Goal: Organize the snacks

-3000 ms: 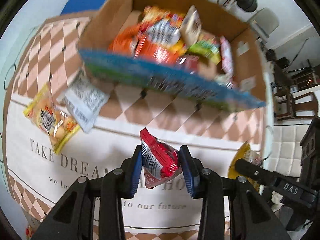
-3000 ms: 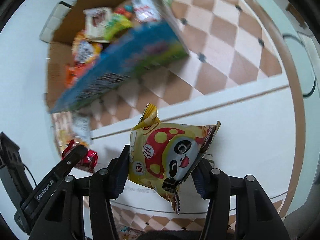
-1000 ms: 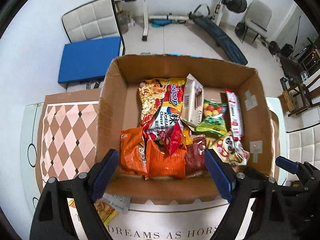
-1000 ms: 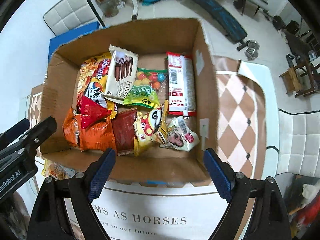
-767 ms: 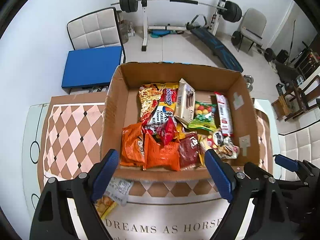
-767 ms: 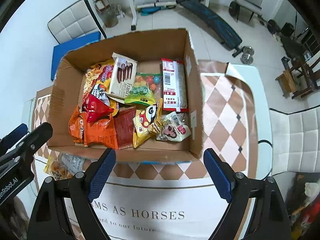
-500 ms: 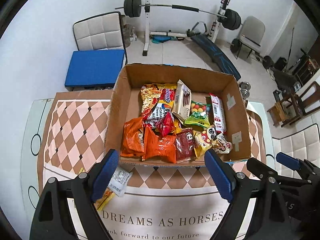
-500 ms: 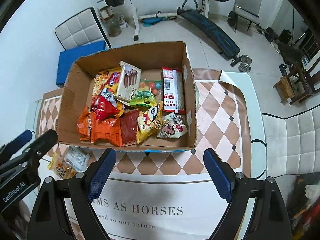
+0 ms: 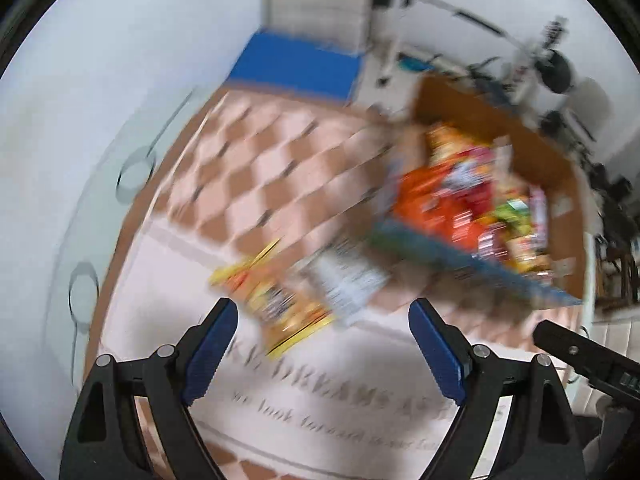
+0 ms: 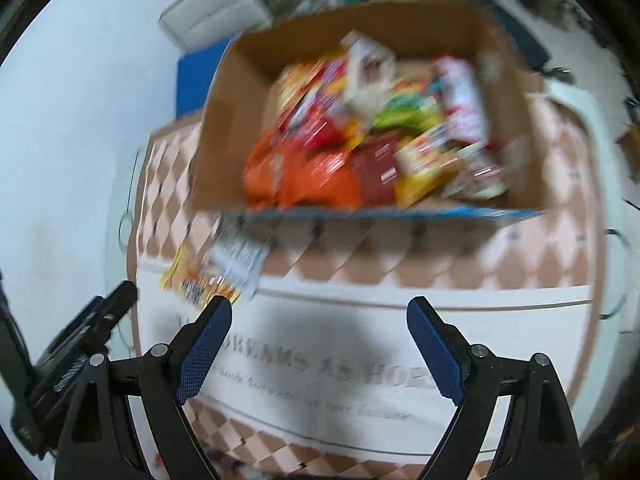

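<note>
Both views are motion-blurred. A cardboard box (image 10: 224,120) full of several snack packets (image 10: 320,176) stands on the checkered cloth; the left wrist view shows the same box (image 9: 560,168) at the right. Two loose packets lie on the cloth left of the box: a yellow packet (image 9: 276,312) and a white packet (image 9: 348,284). In the right wrist view the yellow packet (image 10: 196,280) and the white packet (image 10: 240,256) lie at the lower left. My left gripper (image 9: 322,316) is open just above the yellow packet, nothing between its fingers. My right gripper (image 10: 320,316) is open and empty over the white printed band.
The tablecloth (image 9: 360,380) has a white band with printed lettering near me. Its left edge (image 9: 100,280) curves close by. The other gripper's black body (image 9: 588,360) shows at the right of the left wrist view. A blue-seated chair (image 9: 296,64) and gym gear stand beyond.
Both grippers have swung away from over the box toward the near left of the table. The loose yellow and white packets now lie just ahead of the left gripper. The jaws stayed wide.
</note>
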